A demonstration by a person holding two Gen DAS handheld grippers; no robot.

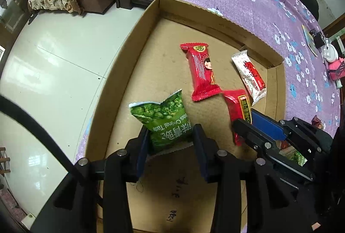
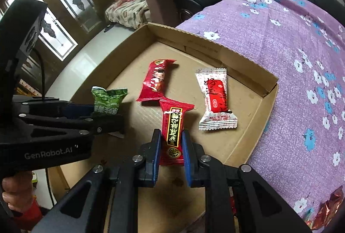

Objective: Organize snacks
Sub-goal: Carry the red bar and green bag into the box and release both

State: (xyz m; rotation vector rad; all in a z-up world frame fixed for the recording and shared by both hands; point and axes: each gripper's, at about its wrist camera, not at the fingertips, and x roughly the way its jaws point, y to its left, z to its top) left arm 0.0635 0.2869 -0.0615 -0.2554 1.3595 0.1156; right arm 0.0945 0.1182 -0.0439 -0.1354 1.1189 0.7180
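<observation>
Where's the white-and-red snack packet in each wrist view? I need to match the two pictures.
Left wrist: white-and-red packet right of centre, near the box's far right corner.
Right wrist: same packet right of centre, lying flat.
Shared landmark: the cartoon-girl red packet lies just to its left.

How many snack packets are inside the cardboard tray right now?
4. Green packet in the left gripper; red-and-black packet in the right gripper; red cartoon packet and white packet lying loose.

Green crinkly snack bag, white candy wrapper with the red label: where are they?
Green crinkly snack bag (image 1: 165,119), left wrist view, middle of its printed front.
White candy wrapper with the red label (image 2: 216,99), right wrist view, on the red label.
</observation>
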